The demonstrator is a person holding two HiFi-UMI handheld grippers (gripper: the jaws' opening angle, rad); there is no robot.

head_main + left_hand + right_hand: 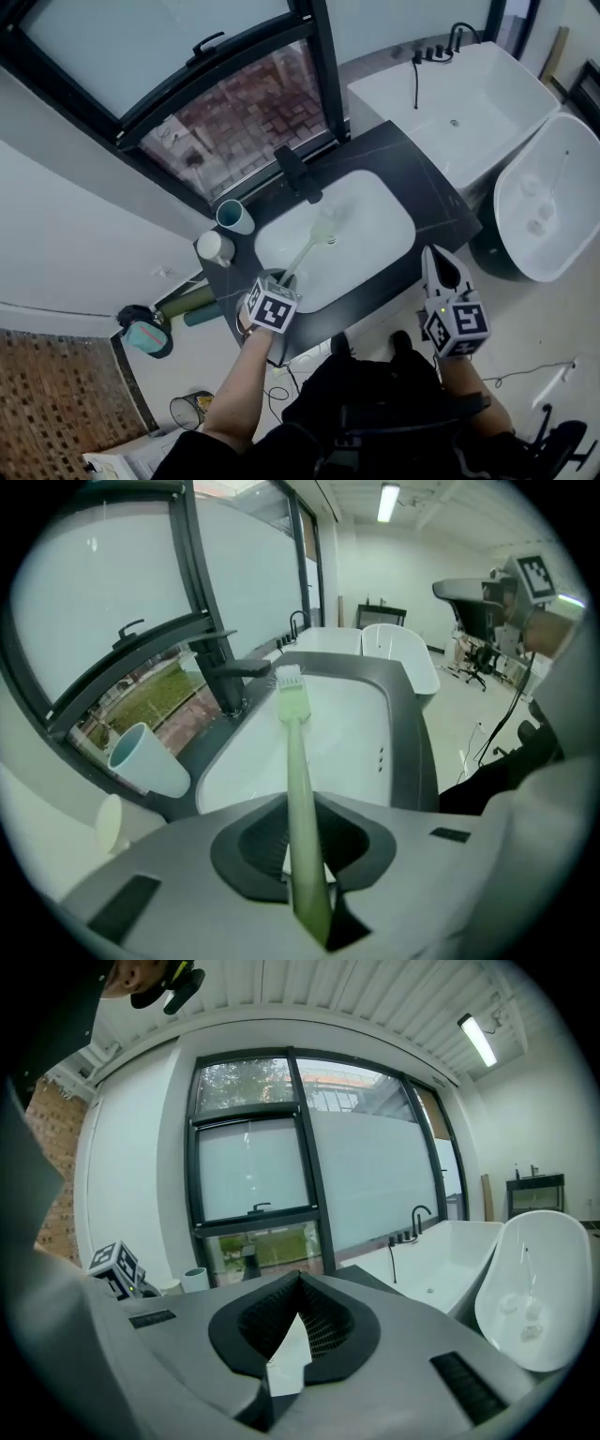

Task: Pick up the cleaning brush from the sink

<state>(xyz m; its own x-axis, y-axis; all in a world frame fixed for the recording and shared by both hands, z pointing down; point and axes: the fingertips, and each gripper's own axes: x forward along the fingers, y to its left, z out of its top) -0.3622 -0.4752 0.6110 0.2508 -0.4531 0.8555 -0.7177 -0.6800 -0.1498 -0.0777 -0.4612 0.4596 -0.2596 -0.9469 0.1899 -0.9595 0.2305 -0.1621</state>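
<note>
The cleaning brush [307,249] is pale green with a long handle. It hangs tilted above the white sink [380,234], head toward the faucet. My left gripper [280,279] is shut on the handle's near end, over the sink's front left rim. In the left gripper view the brush [296,771] runs straight out between the pads of the left gripper [302,855], with its bristle head over the sink [352,747]. My right gripper [439,259] is at the counter's front right corner, shut with nothing in it. The right gripper view shows the right gripper [298,1314] aimed at the window.
A black faucet [298,173] stands behind the basin. A teal cup [234,217] and a white cup [215,248] sit on the dark counter [441,202] at the left. A white bathtub [469,103] and an oval tub [548,202] stand to the right.
</note>
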